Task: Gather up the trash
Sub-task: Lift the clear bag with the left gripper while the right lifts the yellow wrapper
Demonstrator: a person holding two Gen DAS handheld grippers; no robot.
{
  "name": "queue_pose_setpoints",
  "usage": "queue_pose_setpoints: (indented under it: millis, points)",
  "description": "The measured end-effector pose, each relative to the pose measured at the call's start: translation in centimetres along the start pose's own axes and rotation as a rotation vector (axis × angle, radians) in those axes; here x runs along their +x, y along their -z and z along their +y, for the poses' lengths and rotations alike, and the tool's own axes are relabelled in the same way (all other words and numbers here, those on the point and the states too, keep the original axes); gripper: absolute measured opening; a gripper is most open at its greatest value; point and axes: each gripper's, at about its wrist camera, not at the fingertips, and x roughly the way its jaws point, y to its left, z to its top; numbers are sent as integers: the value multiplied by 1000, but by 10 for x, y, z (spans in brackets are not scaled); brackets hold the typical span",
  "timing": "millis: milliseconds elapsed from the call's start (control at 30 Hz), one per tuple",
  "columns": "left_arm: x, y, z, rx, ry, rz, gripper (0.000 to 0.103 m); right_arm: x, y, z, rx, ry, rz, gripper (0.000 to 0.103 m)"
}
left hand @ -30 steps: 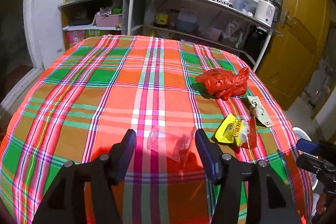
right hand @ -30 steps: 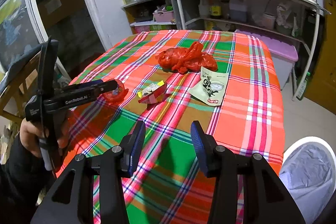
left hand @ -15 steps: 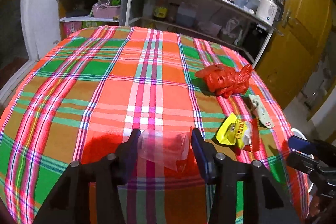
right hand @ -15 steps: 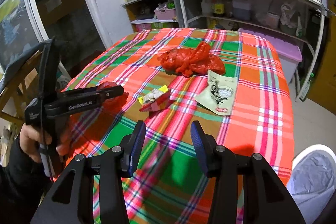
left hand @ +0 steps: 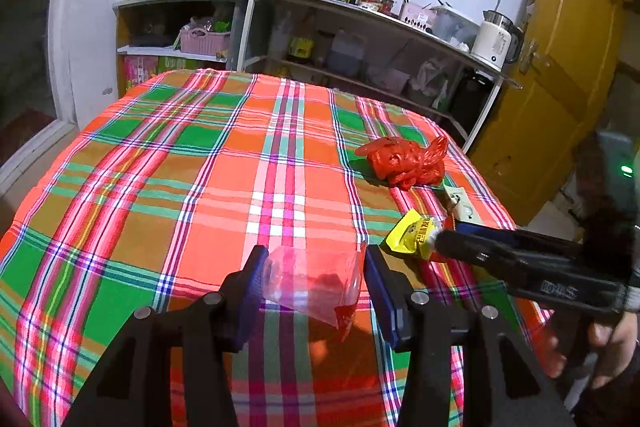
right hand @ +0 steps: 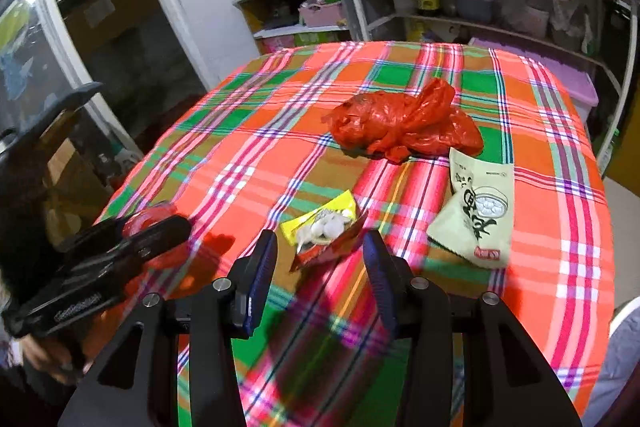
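A clear plastic cup (left hand: 312, 283) with red inside sits between the pads of my left gripper (left hand: 314, 259), which is shut on it just above the plaid tablecloth (left hand: 200, 187). In the right wrist view the same left gripper (right hand: 120, 267) shows at the left edge with the cup (right hand: 150, 219). My right gripper (right hand: 320, 247) stands open, and a yellow and red snack wrapper (right hand: 324, 227) lies on the cloth at its fingertips, untouched. A crumpled red plastic bag (right hand: 404, 123) lies farther back. A pale green snack packet (right hand: 478, 211) lies to the right.
Kitchen shelves (left hand: 360, 39) with pots, a pan, bottles and a white kettle (left hand: 494, 41) stand behind the table. A yellow door (left hand: 560, 87) is at the right. A white bin (right hand: 624, 347) with a liner stands by the table's right corner.
The left jaws have closed on the clear cup and carried it slightly off the cloth. The right gripper has moved forward and down to the yellow wrapper, jaws unchanged.
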Motion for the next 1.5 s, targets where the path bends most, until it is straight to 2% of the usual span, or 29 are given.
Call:
queue_pose_setpoints:
  millis: [133,267,300,333,567,900,1500]
  points:
    - [-3,1,3,-7,7,-5,49,14,-5,-1,25,21,20,46]
    - [-2,2,6,-12,15,-4,49,20,-8,-4,50,-5,30,46]
    - [-2,3,5,-12,16,-3,49,20,-8,-4,51,-10,31,44]
    - [-2,3,5,-9,16,-4,49,20,-8,-5,50,-19,31,36]
    - [-6,4,-1,5,6,-12,49,6,-1,-5,36,-10,9,34]
    - [-22,13,-38,52,20,-24,49,-58,27,-21,57,12,-66,34]
    - [-52,38,-153,199,138,-25,49,-177,88,-52,95,108,-200,34]
